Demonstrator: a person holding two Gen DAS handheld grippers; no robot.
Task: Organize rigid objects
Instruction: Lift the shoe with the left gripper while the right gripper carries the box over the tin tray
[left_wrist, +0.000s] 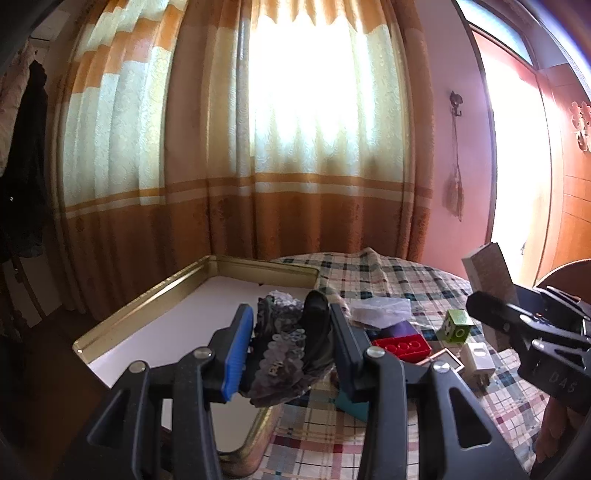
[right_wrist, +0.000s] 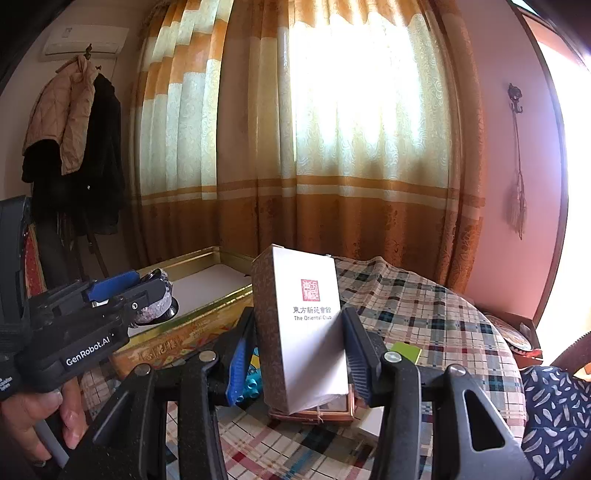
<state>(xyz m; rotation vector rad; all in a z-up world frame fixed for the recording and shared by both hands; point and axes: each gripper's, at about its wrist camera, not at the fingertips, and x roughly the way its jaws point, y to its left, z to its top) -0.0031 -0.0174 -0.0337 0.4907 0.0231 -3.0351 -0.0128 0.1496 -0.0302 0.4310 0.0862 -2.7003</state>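
My left gripper is shut on a dark sequined piece with a black curved part, held over the near right corner of the gold-rimmed tray. In the right wrist view the same gripper and sequined piece hang above the tray, with a hand below. My right gripper is shut on an upright white box with patterned sides and a red seal. It appears at the right edge of the left wrist view as the gripper and box.
On the plaid cloth lie a red brick, a green cube, a white adapter, a purple item, a clear bag and a small framed piece. Curtains hang behind; coats hang at the left.
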